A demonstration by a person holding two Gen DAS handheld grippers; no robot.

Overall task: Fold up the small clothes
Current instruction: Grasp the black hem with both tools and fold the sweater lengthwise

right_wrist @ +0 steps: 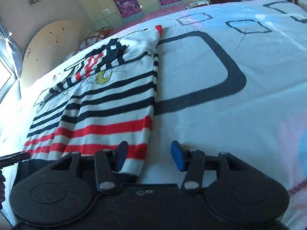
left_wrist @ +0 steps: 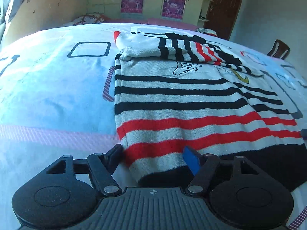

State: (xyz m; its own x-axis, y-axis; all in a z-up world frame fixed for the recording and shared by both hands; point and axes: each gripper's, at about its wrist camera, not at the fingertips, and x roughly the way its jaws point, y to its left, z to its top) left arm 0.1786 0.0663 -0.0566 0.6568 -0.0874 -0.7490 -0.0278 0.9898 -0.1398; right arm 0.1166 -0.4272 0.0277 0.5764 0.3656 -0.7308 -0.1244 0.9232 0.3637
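A small knit sweater (left_wrist: pixel 172 99), white with black and red stripes and a black hem, lies flat on the bed with its sleeves folded across the chest. In the left wrist view my left gripper (left_wrist: pixel 153 157) is open at the sweater's near left corner. The hem corner lies loose between its fingers (left_wrist: pixel 191 160). In the right wrist view the sweater (right_wrist: pixel 107 115) runs up the left side. My right gripper (right_wrist: pixel 149 157) is open at the near right corner, its left finger (right_wrist: pixel 121 154) over the striped cloth and its blue-padded right finger over bare sheet.
The bedspread (left_wrist: pixel 48 95) (right_wrist: pixel 249 95) is pale with dark square outlines and extends wide on both sides. A rounded headboard (right_wrist: pixel 51 44), a patterned pillow (left_wrist: pixel 90 19), a wardrobe (left_wrist: pixel 153 0) with pink posters, and a wooden chair (left_wrist: pixel 279 48) ring the bed. Another striped cloth (right_wrist: pixel 195 4) lies at the far edge.
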